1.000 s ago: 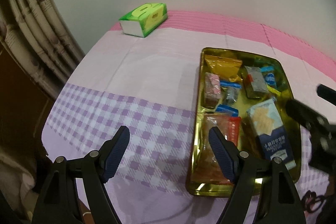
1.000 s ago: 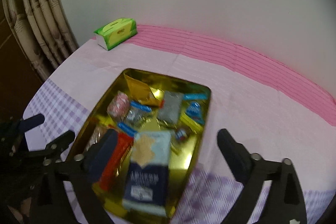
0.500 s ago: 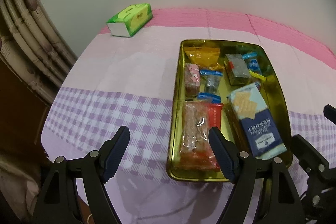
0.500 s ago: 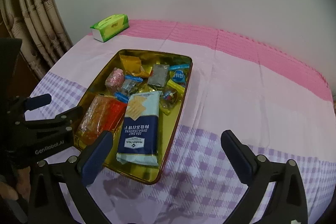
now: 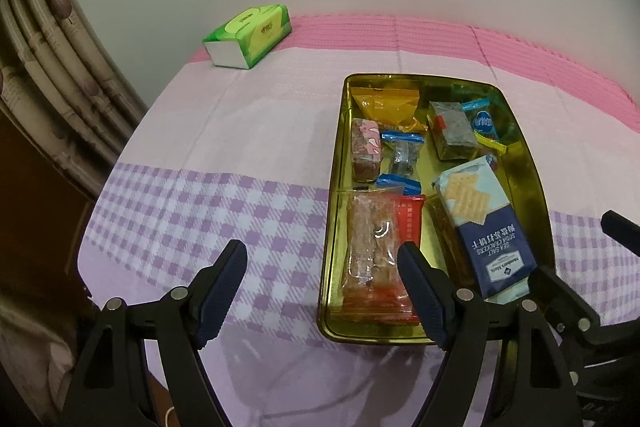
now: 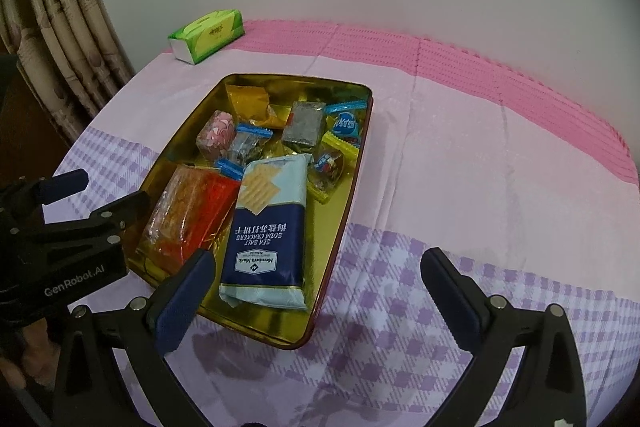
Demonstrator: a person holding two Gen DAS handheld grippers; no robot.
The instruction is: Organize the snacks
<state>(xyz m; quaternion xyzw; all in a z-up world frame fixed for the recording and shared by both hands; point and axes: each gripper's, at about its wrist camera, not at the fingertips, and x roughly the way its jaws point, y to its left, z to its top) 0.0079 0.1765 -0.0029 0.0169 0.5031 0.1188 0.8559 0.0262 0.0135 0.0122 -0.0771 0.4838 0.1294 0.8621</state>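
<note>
A gold tin tray [image 5: 336,163] [image 6: 348,203] on the table holds several snacks: a blue soda cracker pack [image 5: 480,223] [image 6: 268,231], a clear red-and-orange biscuit pack [image 5: 374,255] [image 6: 188,215], a pink wrapped cake [image 5: 365,147] [image 6: 216,135], an orange pouch [image 5: 386,103], a grey packet [image 5: 454,131] [image 6: 304,125] and small candies. My left gripper [image 5: 320,291] is open and empty above the tray's near left corner. My right gripper [image 6: 316,291] is open and empty at the tray's near right edge.
A green tissue box [image 5: 248,35] [image 6: 206,35] stands at the table's far left. A curtain [image 5: 52,75] hangs left of the table. The pink and purple checked cloth [image 6: 480,167] stretches to the right of the tray. The left gripper shows in the right wrist view [image 6: 60,227].
Both grippers have pulled back and up from the tray, so the whole tray now shows. Both stay open and empty. The snacks have not moved.
</note>
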